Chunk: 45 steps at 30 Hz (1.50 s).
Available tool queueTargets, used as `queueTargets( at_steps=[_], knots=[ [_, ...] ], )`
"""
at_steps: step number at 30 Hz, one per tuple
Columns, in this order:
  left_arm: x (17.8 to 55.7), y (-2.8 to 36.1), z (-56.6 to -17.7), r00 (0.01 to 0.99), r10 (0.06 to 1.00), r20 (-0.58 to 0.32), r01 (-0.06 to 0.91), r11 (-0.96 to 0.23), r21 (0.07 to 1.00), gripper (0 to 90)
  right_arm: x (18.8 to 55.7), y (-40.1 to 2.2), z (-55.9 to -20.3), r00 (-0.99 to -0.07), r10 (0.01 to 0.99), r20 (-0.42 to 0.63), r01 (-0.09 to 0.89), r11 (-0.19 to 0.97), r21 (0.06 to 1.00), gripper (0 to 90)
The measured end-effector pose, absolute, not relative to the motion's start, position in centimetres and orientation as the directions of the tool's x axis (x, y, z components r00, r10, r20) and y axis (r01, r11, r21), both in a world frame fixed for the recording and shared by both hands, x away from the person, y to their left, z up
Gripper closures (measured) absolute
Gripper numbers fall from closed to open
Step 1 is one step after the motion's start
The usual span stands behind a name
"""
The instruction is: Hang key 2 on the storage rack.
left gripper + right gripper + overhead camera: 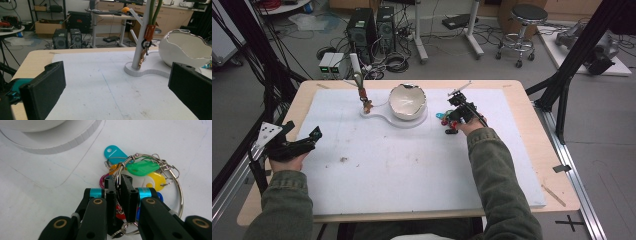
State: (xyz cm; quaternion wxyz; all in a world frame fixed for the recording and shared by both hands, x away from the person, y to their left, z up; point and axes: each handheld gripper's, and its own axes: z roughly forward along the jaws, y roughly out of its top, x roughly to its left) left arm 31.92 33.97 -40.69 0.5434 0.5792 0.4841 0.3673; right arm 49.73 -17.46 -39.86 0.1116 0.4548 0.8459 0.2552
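A bunch of coloured key tags on a wire ring (444, 119) lies on the white mat just right of the white bowl (408, 101). My right gripper (453, 124) points down onto the bunch. In the right gripper view its jaws (118, 181) are shut on a strand of the ring (180, 195), with teal, green (142, 167) and yellow tags fanned out beyond the tips. My left gripper (314, 134) rests at the mat's left edge, open, with nothing between its jaws (116, 75).
A white stand (377, 113) left of the bowl carries a post with an orange tag and keys (147, 35) hanging from it. The bowl (185, 47) sits on the stand's round end. The mat (412, 165) covers most of the wooden table.
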Motion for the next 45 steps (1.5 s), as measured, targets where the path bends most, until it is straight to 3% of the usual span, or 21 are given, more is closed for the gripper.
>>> queueTargets(
  at_steps=[45],
  knots=[
    [32.1,33.8,-40.7,0.264,0.96,-0.096,0.164,0.053,0.985,1.7,47.6,-22.7,-34.1,-0.505,0.828,0.245,0.695,0.222,0.684,83.8]
  ],
)
